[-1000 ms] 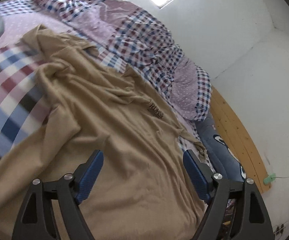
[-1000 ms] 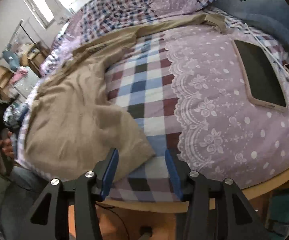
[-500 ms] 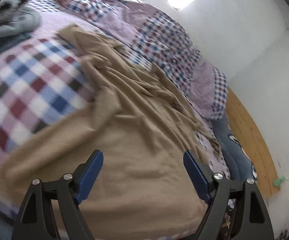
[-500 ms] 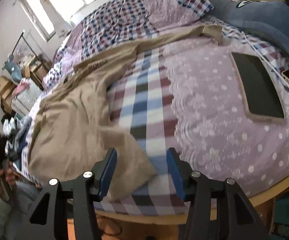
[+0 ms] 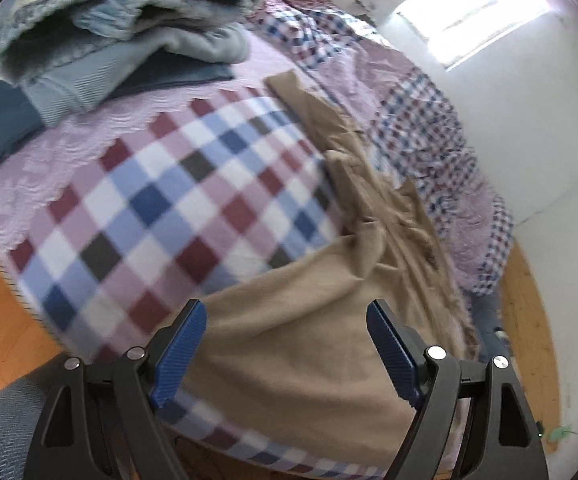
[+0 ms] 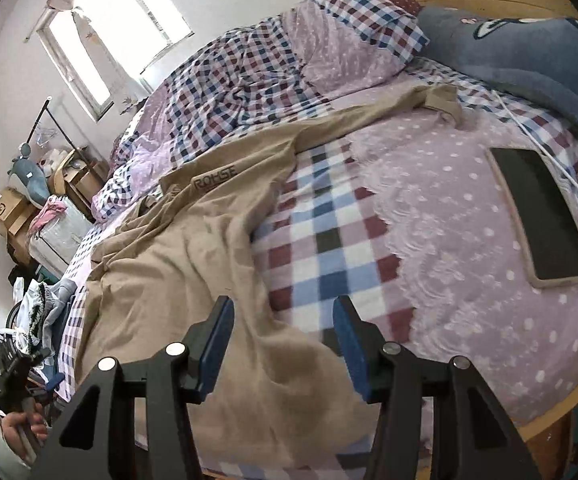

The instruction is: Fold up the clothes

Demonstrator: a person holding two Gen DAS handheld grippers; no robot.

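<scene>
So the tan shirt (image 6: 193, 264) is lying rumpled across a bed with a checked blanket (image 5: 161, 216), stretched from the near edge up toward the far pillows, with one sleeve (image 6: 429, 100) trailing off to the far right and some dark lettering (image 6: 213, 178) showing near the middle. The left gripper (image 5: 285, 344) hovers over the near hem of the shirt, its blue fingers (image 5: 181, 348) spread wide with nothing between them. Same deal with the right gripper (image 6: 283, 344): its jaws are apart and empty, sitting just above the near right corner of the shirt where the fabric meets the checked blanket. In the left wrist view a heap of blue-grey clothes (image 5: 109, 32) sits on the far left of the bed, well apart from the shirt. In the right wrist view a tablet in a pale case (image 6: 537, 216) lies on the dotted purple cover (image 6: 469, 288) to the right, with a white cable (image 6: 529, 132) running past it and a blue plush pillow (image 6: 521, 52) at the far right. A hand (image 6: 21, 432) gripping a black handle shows at the lower left edge of that view.
</scene>
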